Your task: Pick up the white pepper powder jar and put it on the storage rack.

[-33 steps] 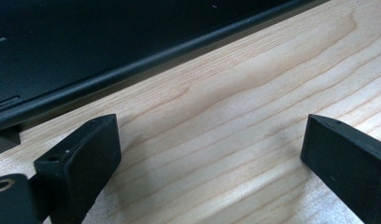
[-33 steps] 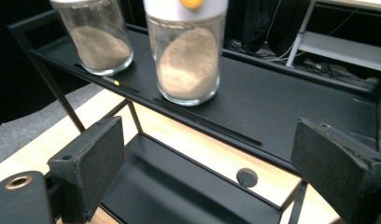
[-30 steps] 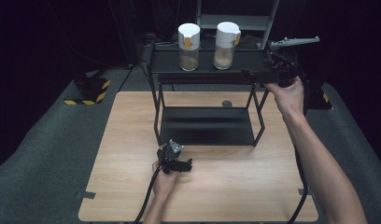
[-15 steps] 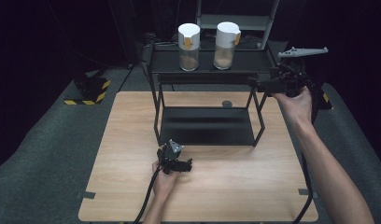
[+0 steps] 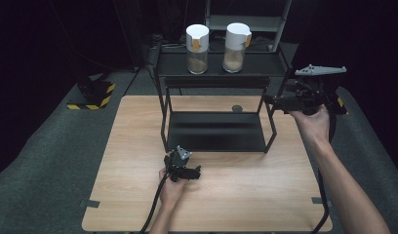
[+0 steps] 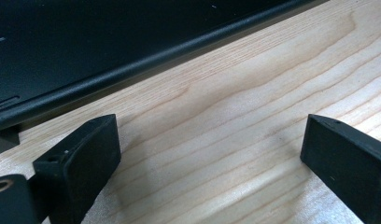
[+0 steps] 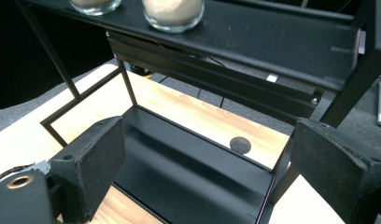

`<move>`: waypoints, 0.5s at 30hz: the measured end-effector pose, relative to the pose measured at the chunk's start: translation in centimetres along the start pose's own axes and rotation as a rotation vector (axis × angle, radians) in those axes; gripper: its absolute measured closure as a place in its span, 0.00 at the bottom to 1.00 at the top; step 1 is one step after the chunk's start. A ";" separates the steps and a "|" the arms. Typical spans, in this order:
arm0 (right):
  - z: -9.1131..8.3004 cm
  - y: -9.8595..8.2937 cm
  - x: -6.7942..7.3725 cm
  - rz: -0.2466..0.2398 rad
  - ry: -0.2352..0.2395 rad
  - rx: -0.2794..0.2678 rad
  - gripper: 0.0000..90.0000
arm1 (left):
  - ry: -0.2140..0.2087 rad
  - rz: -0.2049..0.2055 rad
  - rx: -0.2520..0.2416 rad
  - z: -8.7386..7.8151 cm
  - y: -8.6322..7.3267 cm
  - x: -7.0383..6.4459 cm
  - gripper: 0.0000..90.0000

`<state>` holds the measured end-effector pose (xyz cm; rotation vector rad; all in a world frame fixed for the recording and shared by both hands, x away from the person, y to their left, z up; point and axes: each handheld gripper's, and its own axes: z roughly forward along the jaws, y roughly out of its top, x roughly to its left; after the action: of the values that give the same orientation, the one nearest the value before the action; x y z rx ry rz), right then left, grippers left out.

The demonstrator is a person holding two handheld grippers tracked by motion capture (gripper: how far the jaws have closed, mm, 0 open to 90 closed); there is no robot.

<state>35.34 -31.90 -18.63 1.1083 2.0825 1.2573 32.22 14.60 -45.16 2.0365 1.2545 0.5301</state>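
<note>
The right gripper (image 5: 277, 101), jaws spread and empty, is hovering beside the black shelf rack (image 5: 221, 68), probably approaching the nearer jar (image 5: 234, 41) on top; next it needs lifting and aligning. The left gripper (image 5: 194, 171) is resting spread on the table (image 5: 129, 146).

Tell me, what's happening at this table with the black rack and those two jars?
A person holds a two-jaw gripper in each hand. The right gripper is raised at the right end of the black rack, jaws open and holding nothing, aimed toward the shelf. Two white-lidded jars of sandy stuff stand untouched on the top shelf. The left gripper rests low on the wooden table in front of the rack, also open and empty.
</note>
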 end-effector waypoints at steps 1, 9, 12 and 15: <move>0.1 -0.3 0.0 0.001 -0.001 0.001 0.11 | 0.000 -0.001 0.000 0.0 0.0 0.0 0.05; 0.8 -2.1 0.4 0.004 0.002 0.017 0.11 | 0.000 0.000 0.000 0.0 0.0 0.0 0.05; 1.0 -2.5 0.8 -0.009 -0.006 0.024 0.11 | 0.000 0.000 0.000 0.0 0.0 0.0 0.05; 1.1 -2.9 1.0 -0.015 -0.008 0.029 0.12 | 0.000 0.000 0.000 0.0 0.0 0.0 0.05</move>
<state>34.39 -31.29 -21.70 1.1061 2.1053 1.2170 32.22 14.61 -45.16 2.0365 1.2544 0.5301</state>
